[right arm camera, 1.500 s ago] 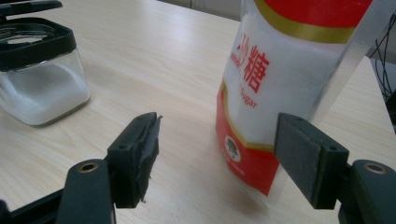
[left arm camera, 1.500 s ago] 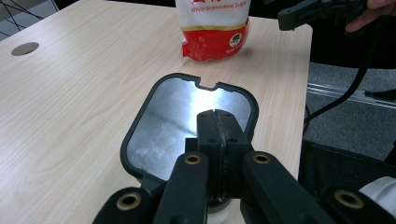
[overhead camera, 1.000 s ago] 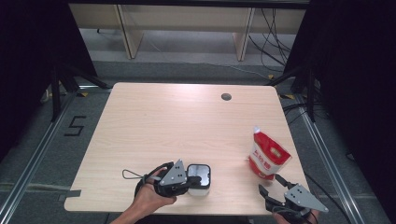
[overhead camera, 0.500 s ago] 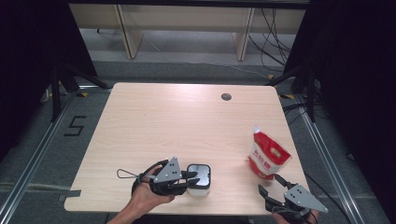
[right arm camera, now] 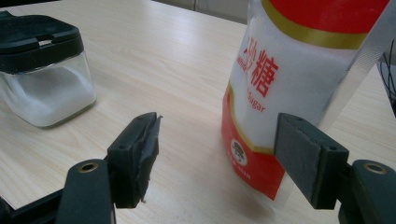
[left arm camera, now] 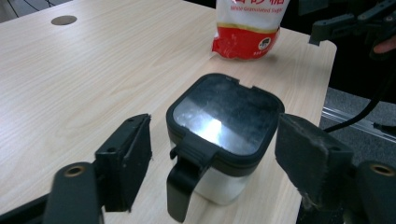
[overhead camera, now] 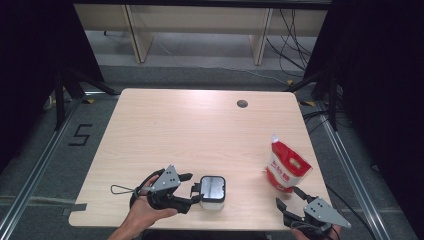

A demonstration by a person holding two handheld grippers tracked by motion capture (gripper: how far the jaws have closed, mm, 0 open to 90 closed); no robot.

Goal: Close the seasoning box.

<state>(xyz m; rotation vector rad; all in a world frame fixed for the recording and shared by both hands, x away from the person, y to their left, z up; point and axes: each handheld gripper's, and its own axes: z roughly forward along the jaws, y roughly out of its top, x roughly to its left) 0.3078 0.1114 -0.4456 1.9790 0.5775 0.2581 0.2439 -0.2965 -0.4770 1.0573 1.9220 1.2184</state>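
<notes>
A small clear jar (overhead camera: 212,191) with a square black lid and white grains inside stands near the table's front edge. My left gripper (overhead camera: 192,189) lies just left of it. In the left gripper view the jar (left arm camera: 224,126) sits between the jaws of my left gripper (left arm camera: 217,140); they have just been opening and are open, with gaps on both sides. A red and white sugar bag (overhead camera: 287,167) stands upright at the front right. My right gripper (overhead camera: 289,196) is open just in front of it. In the right gripper view the bag (right arm camera: 299,70) is close ahead of my right gripper (right arm camera: 217,140), untouched.
The light wooden table (overhead camera: 200,130) has a round cable hole (overhead camera: 242,104) near its far edge. The jar (right arm camera: 42,70) is also off to the left in the right gripper view. Shelving and cables lie on the floor beyond the table.
My left gripper's jaws have opened off the jar, and the hand has drawn back a little to the left. The jar, the bag and my right gripper have stayed put.
</notes>
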